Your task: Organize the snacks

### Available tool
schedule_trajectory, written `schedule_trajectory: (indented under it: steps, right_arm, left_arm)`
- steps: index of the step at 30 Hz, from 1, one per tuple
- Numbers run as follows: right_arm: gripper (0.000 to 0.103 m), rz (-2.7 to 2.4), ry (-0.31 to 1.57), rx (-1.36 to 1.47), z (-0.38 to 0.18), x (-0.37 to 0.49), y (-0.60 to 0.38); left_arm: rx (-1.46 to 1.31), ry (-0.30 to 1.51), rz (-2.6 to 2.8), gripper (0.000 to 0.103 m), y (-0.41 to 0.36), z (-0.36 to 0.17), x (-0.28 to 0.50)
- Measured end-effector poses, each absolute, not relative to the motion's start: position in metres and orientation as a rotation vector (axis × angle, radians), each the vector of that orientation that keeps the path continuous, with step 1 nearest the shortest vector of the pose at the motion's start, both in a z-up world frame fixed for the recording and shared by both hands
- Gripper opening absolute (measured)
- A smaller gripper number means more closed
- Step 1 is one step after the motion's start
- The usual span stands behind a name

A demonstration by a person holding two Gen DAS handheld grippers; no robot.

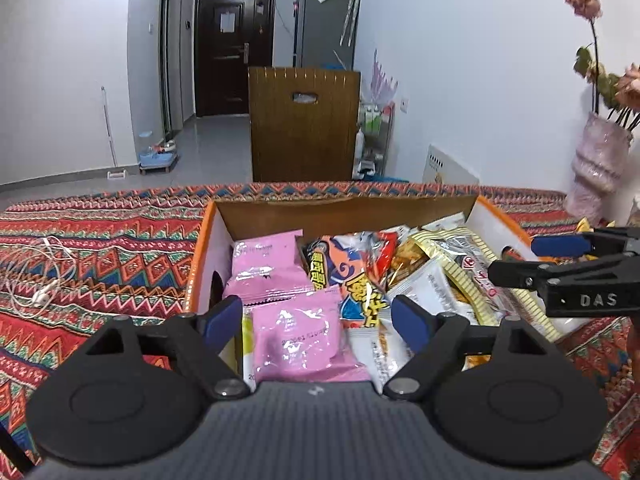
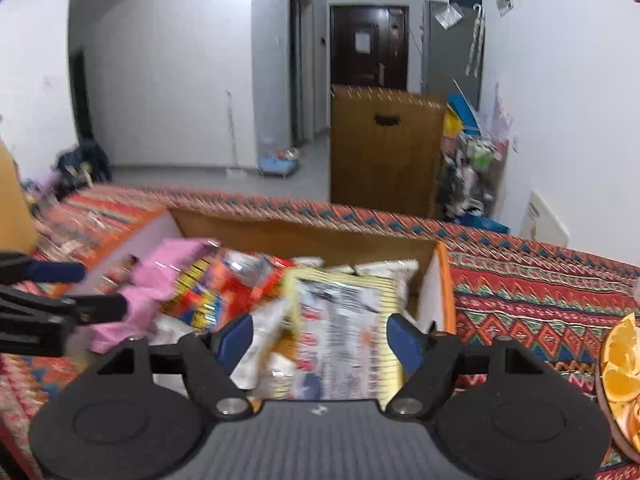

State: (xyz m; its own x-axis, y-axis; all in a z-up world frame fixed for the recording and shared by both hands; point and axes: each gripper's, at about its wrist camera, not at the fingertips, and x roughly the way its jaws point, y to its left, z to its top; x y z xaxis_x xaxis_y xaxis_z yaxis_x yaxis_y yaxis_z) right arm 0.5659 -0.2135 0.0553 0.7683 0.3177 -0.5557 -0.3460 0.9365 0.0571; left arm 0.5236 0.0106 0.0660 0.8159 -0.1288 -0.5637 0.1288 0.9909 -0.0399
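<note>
Left wrist view. The left claw (image 1: 318, 316) was seen with its blue pads spread apart and nothing pressed between them; a pink packet (image 1: 298, 338) lay in the gap below the pads, inside the cardboard box (image 1: 344, 210). Ahead of the claw a second pink packet (image 1: 262, 268) and an orange-and-blue packet (image 1: 352, 280) were packed in the box, and to its right a yellow striped packet (image 1: 460, 256). The right claw (image 1: 516, 258) was seen reaching in from the right over that side of the box. White earphones (image 1: 44, 280) lay on the patterned cloth (image 1: 100, 240) to the left, and a pink vase (image 1: 596, 168) stood far right.

Right wrist view (blurred). The right claw (image 2: 320, 338) was likewise seen spread, gripping nothing, with the yellow striped packet (image 2: 344, 328) lying beneath the gap. The left claw (image 2: 92, 290) was seen at the left edge. Orange slices (image 2: 622, 364) were seen to the right, outside the box (image 2: 440, 288).
</note>
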Motion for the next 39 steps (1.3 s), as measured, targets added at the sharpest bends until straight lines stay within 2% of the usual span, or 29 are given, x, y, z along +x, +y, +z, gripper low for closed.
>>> schedule_trajectory:
  steps: [14,20,23,30,39]
  right_arm:
    - [0.084,0.344,0.535,0.0,0.081,0.458,-0.239]
    - [0.084,0.331,0.487,0.026,0.09,0.401,-0.246]
    - [0.087,0.323,0.455,0.033,0.093,0.37,-0.248]
    - [0.093,0.322,0.396,0.045,0.09,0.296,-0.249]
    - [0.095,0.314,0.361,0.038,0.074,0.218,-0.248]
  left_arm:
    - [0.0,0.487,-0.144,0.09,0.002,0.105,0.421]
    - [-0.005,0.442,-0.155,0.095,-0.001,0.114,0.363]
    - [-0.003,0.419,-0.145,0.101,-0.001,0.116,0.333]
    - [0.01,0.376,-0.121,0.103,-0.005,0.113,0.261]
    - [-0.006,0.342,-0.114,0.103,-0.007,0.104,0.183]
